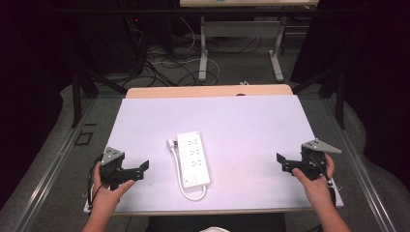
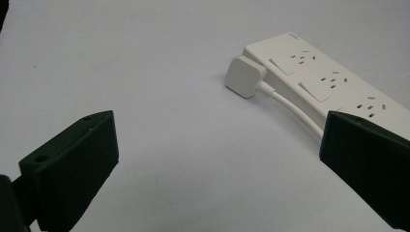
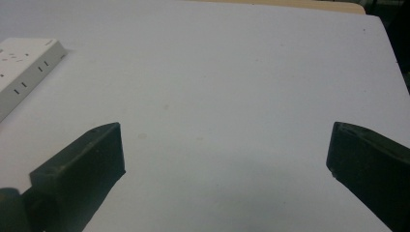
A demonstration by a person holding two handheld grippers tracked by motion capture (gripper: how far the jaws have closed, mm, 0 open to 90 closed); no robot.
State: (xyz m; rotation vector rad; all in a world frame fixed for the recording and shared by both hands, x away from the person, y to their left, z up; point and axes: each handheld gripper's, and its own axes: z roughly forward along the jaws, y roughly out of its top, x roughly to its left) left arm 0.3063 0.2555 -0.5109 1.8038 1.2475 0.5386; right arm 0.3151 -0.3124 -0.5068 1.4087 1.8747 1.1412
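The power strip (image 1: 193,158) is laid midway between the desk (image 1: 251,121) side edges, nearer the front edge; its plug (image 1: 170,143) is set touching its left side.

Each hand-held gripper, left (image 1: 137,171) and right (image 1: 285,164), is matte black with blocky jaws, a grey three-cornered top plate and a black cable; forearms bare.

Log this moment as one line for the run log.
left gripper: open, empty | right gripper: open, empty | power strip: flat mid-table, untouched | plug: beside strip, not inserted
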